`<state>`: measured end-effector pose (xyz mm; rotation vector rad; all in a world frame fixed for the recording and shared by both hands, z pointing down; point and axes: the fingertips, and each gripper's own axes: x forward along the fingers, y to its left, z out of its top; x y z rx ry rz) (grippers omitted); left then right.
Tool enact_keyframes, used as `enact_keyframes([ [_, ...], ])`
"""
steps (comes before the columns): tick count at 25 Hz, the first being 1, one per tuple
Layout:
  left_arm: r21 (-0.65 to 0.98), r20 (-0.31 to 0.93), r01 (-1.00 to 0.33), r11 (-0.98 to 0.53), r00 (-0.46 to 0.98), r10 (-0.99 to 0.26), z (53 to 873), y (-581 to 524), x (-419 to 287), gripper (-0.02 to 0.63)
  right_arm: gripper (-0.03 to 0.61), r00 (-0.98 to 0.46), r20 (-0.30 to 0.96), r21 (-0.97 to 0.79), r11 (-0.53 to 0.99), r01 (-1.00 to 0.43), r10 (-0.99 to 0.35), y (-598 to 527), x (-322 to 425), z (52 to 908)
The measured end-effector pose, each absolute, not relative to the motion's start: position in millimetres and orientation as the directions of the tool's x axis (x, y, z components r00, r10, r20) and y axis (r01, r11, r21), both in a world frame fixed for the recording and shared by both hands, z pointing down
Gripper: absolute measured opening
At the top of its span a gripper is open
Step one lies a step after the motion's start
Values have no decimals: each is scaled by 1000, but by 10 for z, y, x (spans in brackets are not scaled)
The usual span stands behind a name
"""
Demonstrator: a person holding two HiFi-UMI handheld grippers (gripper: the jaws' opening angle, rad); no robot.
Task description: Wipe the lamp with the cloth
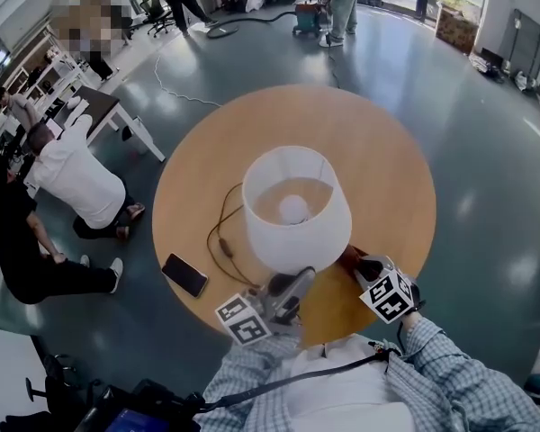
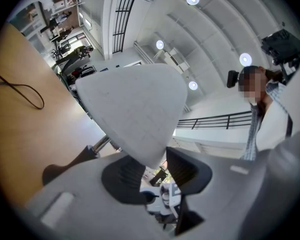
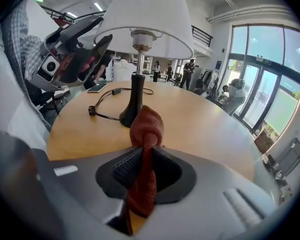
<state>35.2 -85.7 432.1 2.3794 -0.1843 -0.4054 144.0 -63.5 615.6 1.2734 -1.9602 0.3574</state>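
While the right tongs [image 3: 146, 160] clench the rust-red cloth [image 3: 146, 126] just before the base of the lamp [image 3: 136, 101], the left tongs [image 2: 157, 170] grasp the lamp's shade [image 2: 135, 104] by its rim; beside the lamp, a cord [image 3: 104, 115] trails across the round desk [image 3: 205, 129].

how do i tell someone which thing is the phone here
Start at the round wooden table with the white lamp on it. At its near left edge in the head view, just past the lamp's black cord, lies the phone. It is the only flat, dark rectangle on the table.
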Motion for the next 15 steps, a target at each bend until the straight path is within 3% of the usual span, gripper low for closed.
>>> enact_keyframes([
  [15, 681, -361, 53, -731, 892, -272, 4174, -1242, 376, 60, 61, -238, 709, 130, 454, -881, -664, -800, 1452, 6167],
])
